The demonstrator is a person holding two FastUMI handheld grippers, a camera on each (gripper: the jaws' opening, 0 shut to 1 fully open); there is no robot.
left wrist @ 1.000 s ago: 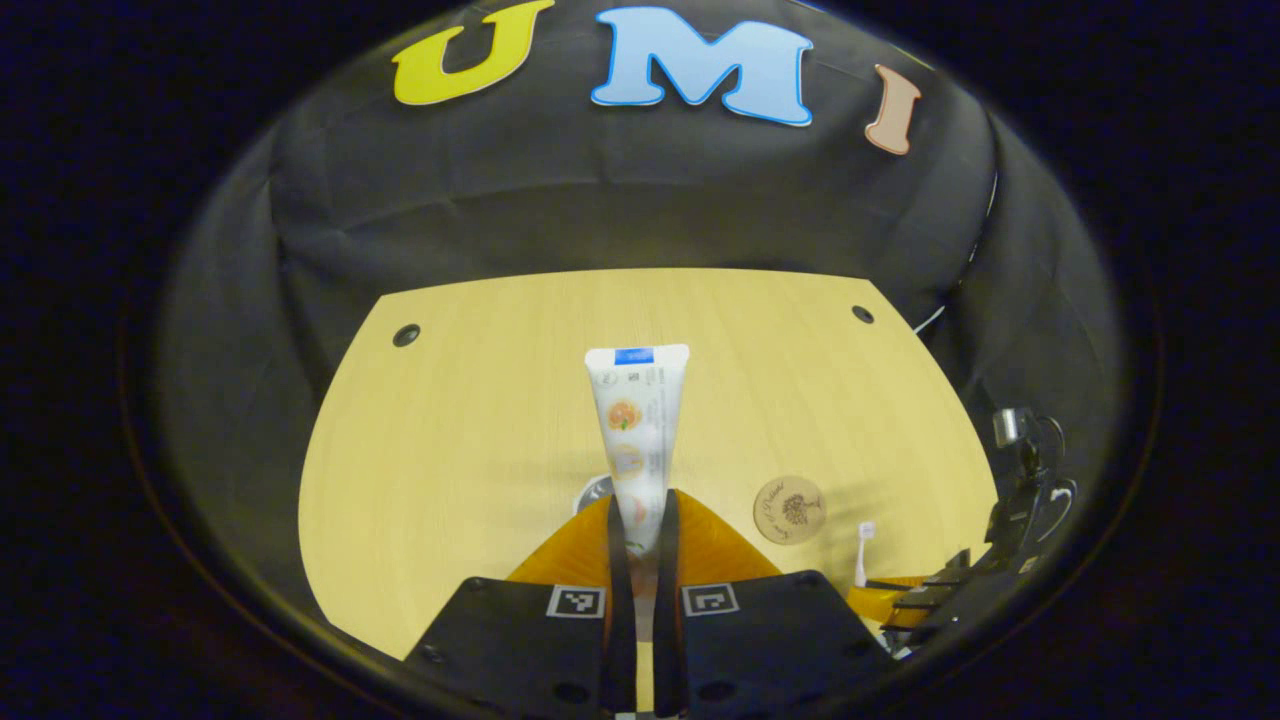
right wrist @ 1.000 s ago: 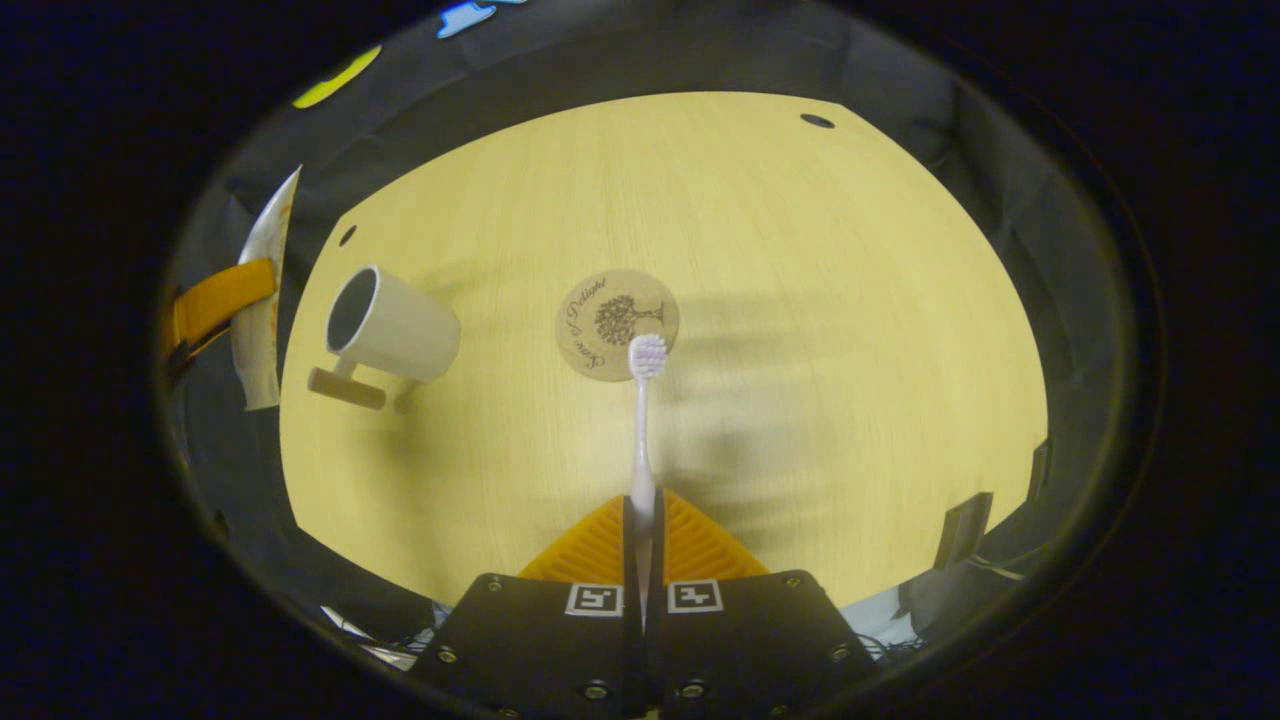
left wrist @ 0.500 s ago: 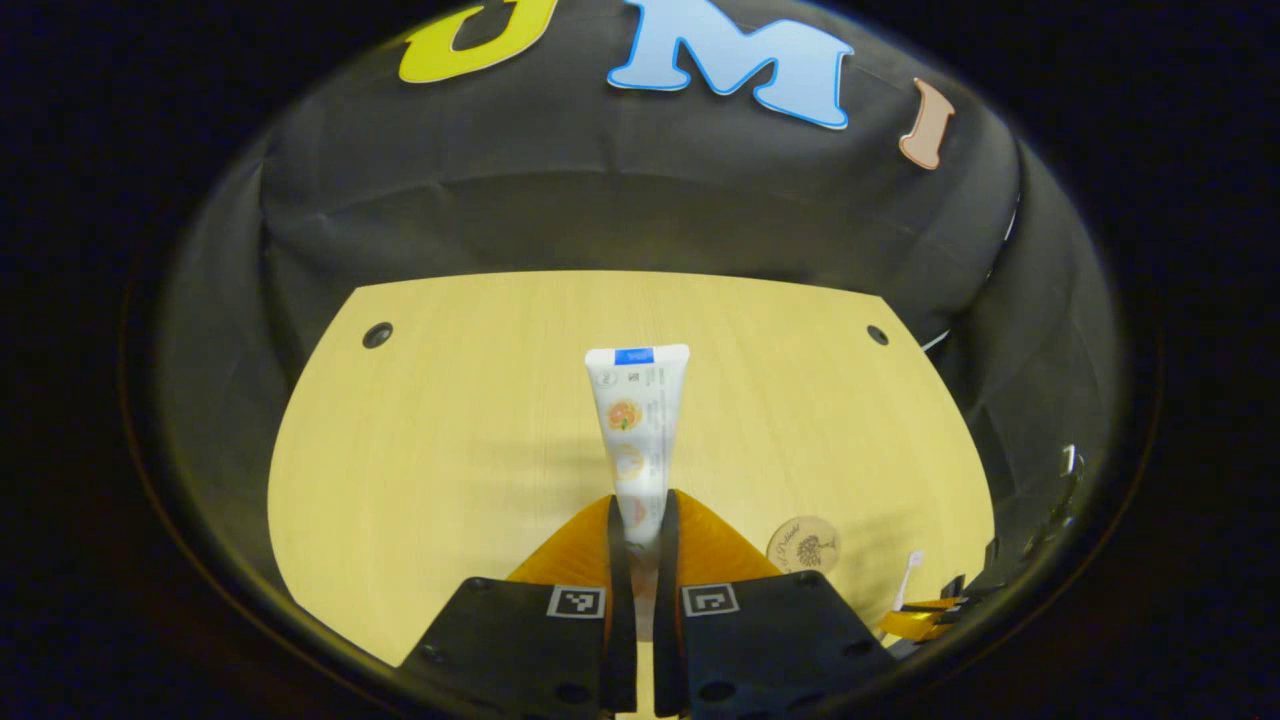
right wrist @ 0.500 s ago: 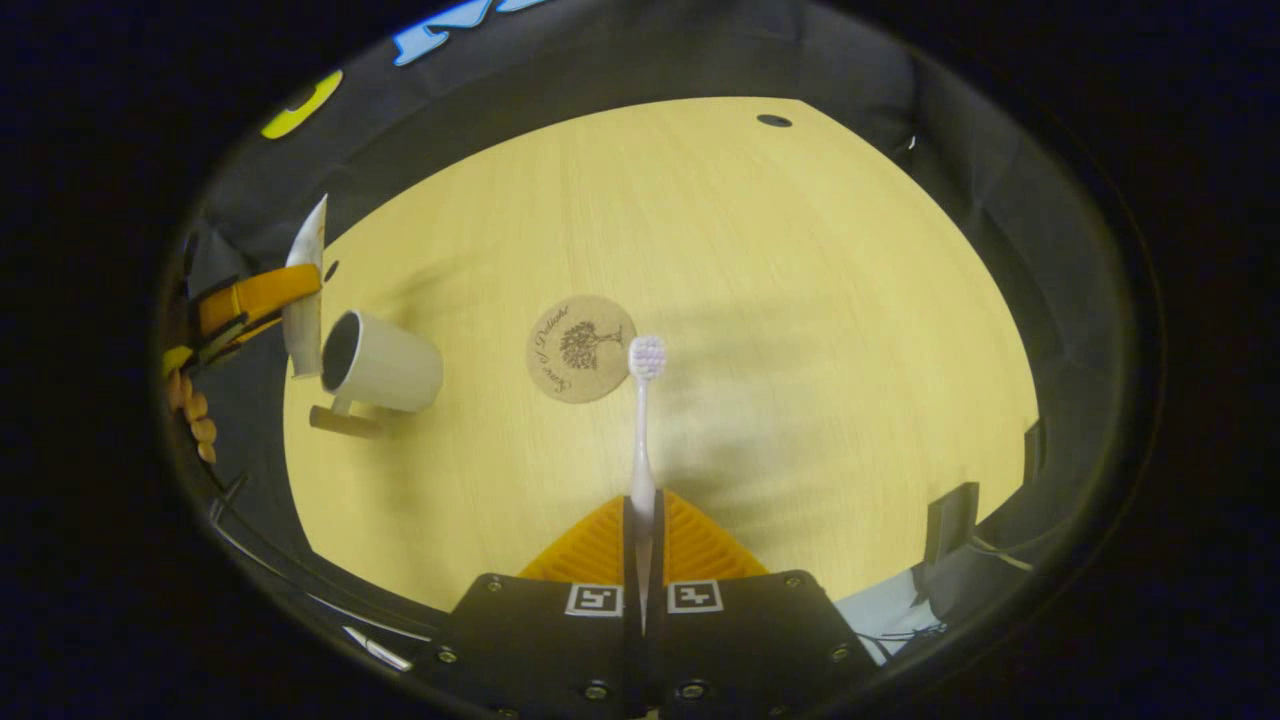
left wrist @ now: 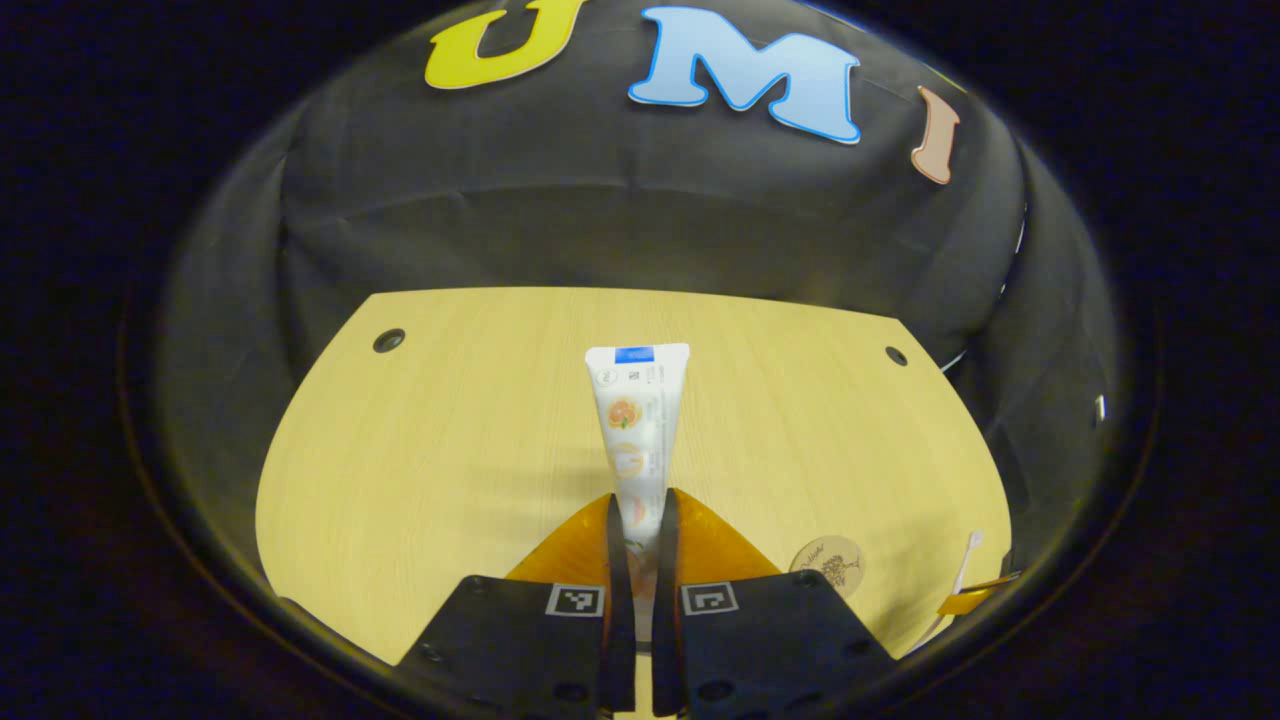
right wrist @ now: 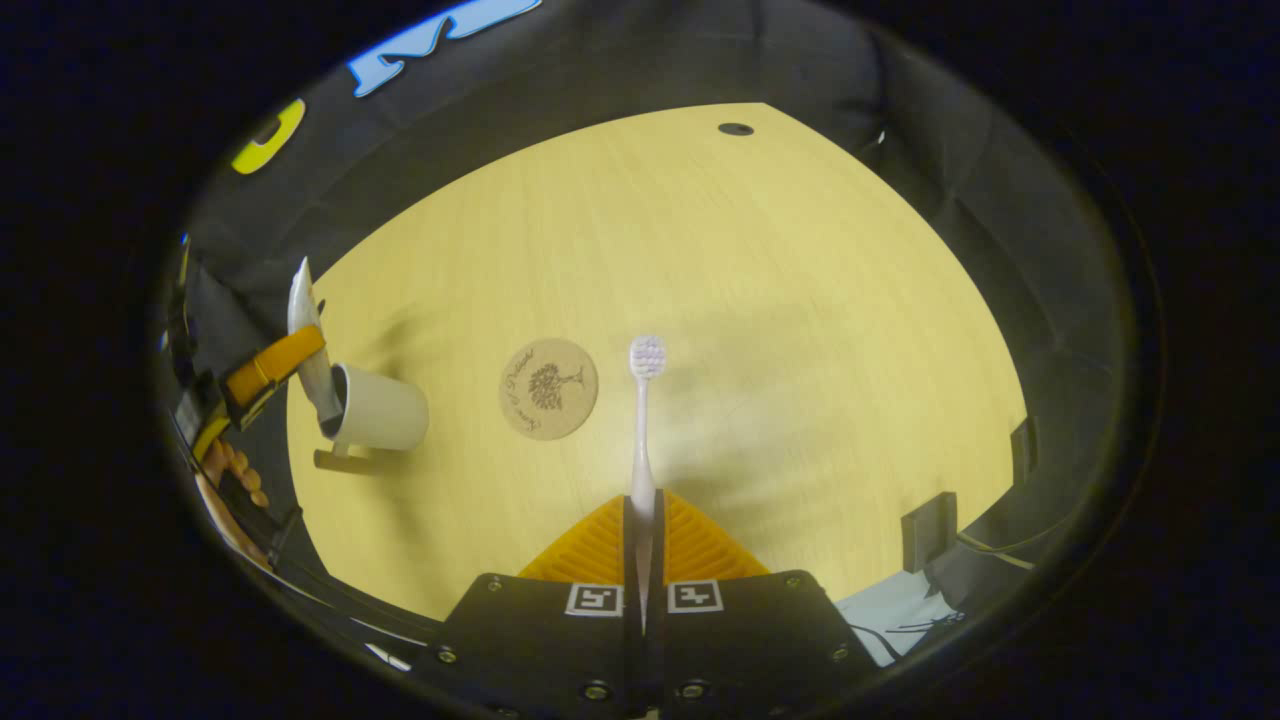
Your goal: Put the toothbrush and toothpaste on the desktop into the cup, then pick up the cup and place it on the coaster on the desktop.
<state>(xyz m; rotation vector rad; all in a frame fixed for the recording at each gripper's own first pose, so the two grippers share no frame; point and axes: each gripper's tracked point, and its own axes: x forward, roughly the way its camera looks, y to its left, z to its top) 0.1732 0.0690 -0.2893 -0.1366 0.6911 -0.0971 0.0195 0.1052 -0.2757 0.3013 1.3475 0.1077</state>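
The pale wooden worktop point(right wrist: 800, 330) carries a white cup point(right wrist: 385, 408) at nine o'clock in the right gripper view, with the round coaster point(right wrist: 548, 388) near it. The left hand-held gripper point(left wrist: 640, 515) clamps the toothpaste point(left wrist: 636, 430), its lower end at the cup's mouth. The right hand-held gripper point(right wrist: 641, 515) pinches the toothbrush point(right wrist: 643, 420), bristles toward twelve.

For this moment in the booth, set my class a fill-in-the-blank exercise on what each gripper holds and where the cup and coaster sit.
1. The left gripper is shut on the ____.
2. The right gripper is shut on the ____, bristle end pointing away from it.
3. The round coaster lies flat on the desktop with ____ on top of it.
4. In the right gripper view, the cup stands to the ____ of the coaster.

Missing words: toothpaste; toothbrush; nothing; left
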